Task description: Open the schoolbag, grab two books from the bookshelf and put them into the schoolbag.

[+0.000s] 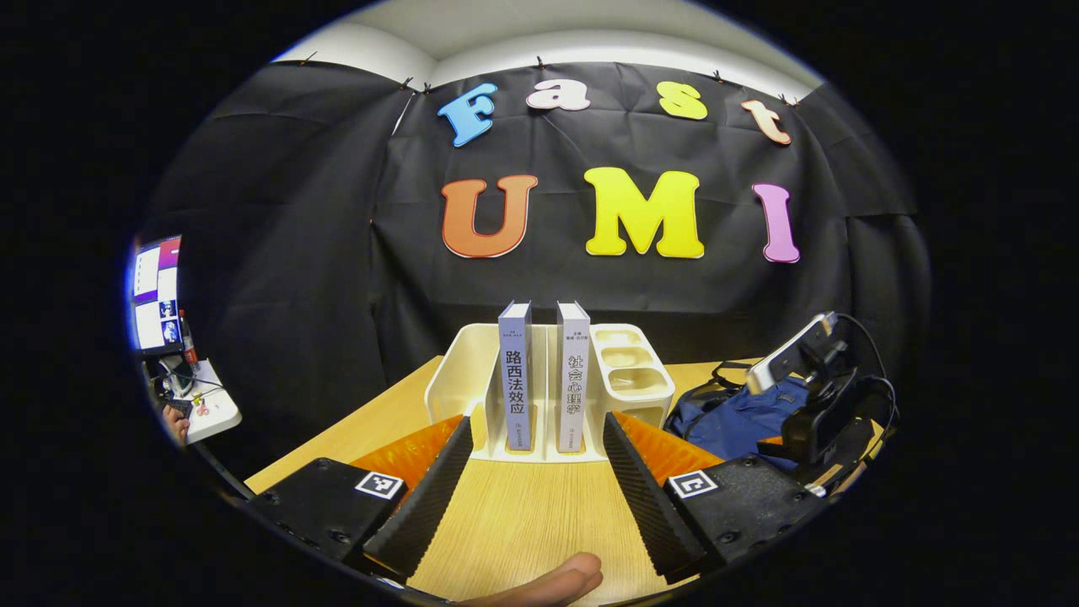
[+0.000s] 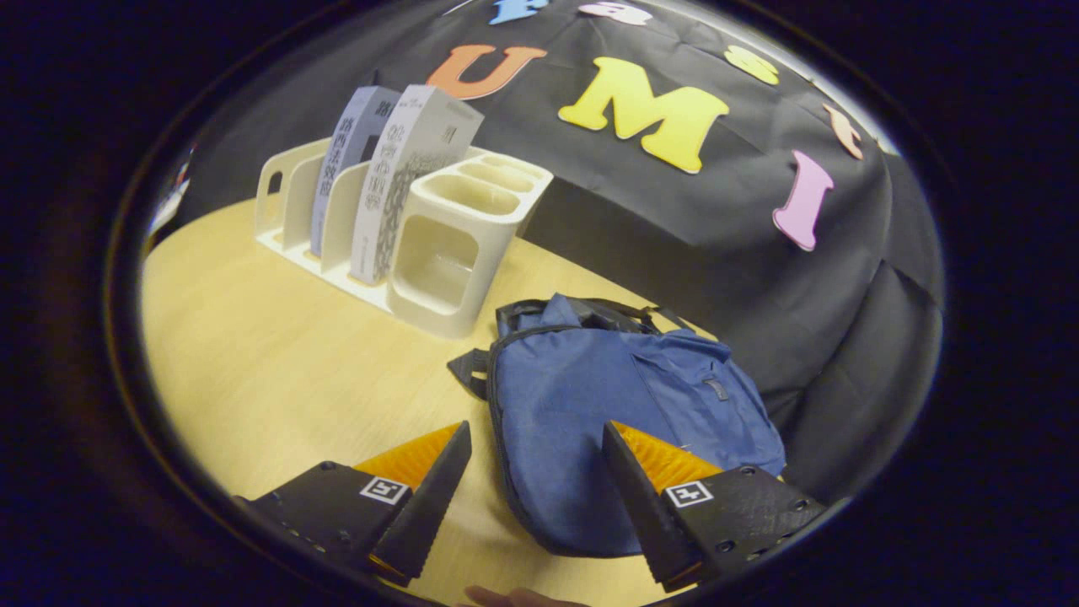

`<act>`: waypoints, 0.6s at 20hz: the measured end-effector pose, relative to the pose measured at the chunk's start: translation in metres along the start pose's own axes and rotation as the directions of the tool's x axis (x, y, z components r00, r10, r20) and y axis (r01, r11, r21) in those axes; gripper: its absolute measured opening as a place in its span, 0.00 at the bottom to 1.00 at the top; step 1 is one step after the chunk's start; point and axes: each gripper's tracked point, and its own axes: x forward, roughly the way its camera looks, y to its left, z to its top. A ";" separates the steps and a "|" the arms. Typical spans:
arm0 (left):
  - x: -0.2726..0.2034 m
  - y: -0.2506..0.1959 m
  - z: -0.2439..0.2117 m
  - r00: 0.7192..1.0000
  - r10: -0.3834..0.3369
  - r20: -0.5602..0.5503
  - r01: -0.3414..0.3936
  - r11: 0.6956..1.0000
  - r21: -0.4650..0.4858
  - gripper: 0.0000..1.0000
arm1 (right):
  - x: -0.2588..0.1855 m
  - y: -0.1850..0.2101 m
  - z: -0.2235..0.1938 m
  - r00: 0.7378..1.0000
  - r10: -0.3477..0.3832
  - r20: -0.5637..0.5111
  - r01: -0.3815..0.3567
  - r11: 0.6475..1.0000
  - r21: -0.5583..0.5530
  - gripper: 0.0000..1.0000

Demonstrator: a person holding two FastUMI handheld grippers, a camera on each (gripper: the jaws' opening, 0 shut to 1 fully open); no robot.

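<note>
Both jaws gape empty — bring your right gripper (image 2: 533,489) down squarely onto the bag (image 2: 624,405) zip first.

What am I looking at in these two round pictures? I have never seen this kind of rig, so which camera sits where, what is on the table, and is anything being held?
There is no robot: a person holds a two-finger gripper in each hand, and each carries a fisheye camera looking forward along its own fingers. In the left gripper view, the left gripper faces a white bookshelf on a wooden table. Two books stand upright in it, a blue-grey book and a white book. The black device far right there is the right gripper. In the right gripper view, the right gripper hangs over a blue schoolbag, which lies beside the shelf and looks closed. Both grippers are open and hold nothing.
</note>
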 end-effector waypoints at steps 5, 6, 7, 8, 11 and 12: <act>0.002 -0.006 -0.002 1.000 -0.017 -0.008 0.017 1.000 -0.011 0.98 | 0.010 -0.017 0.003 0.993 -0.119 -0.024 0.117 0.989 -0.089 0.93; 0.002 -0.006 -0.003 1.000 -0.018 -0.009 0.018 1.000 -0.013 0.98 | 0.007 -0.021 0.007 0.991 -0.134 -0.018 0.132 0.987 -0.093 0.93; 0.002 -0.006 -0.003 1.000 -0.020 -0.009 0.020 1.000 -0.014 0.98 | 0.001 -0.025 0.011 0.989 -0.145 -0.014 0.143 0.985 -0.097 0.93; 0.002 -0.006 -0.002 1.000 -0.020 -0.008 0.020 1.000 -0.014 0.98 | -0.005 -0.029 0.016 0.988 -0.157 -0.008 0.155 0.983 -0.100 0.92; 0.002 -0.004 -0.001 1.000 -0.013 -0.007 0.013 1.000 -0.016 1.00 | -0.008 -0.047 0.034 0.973 -0.231 0.023 0.232 0.965 -0.119 0.92; 0.002 -0.004 -0.001 1.000 -0.013 -0.007 0.013 1.000 -0.017 0.98 | -0.003 -0.049 0.037 0.969 -0.244 0.019 0.245 0.962 -0.120 0.92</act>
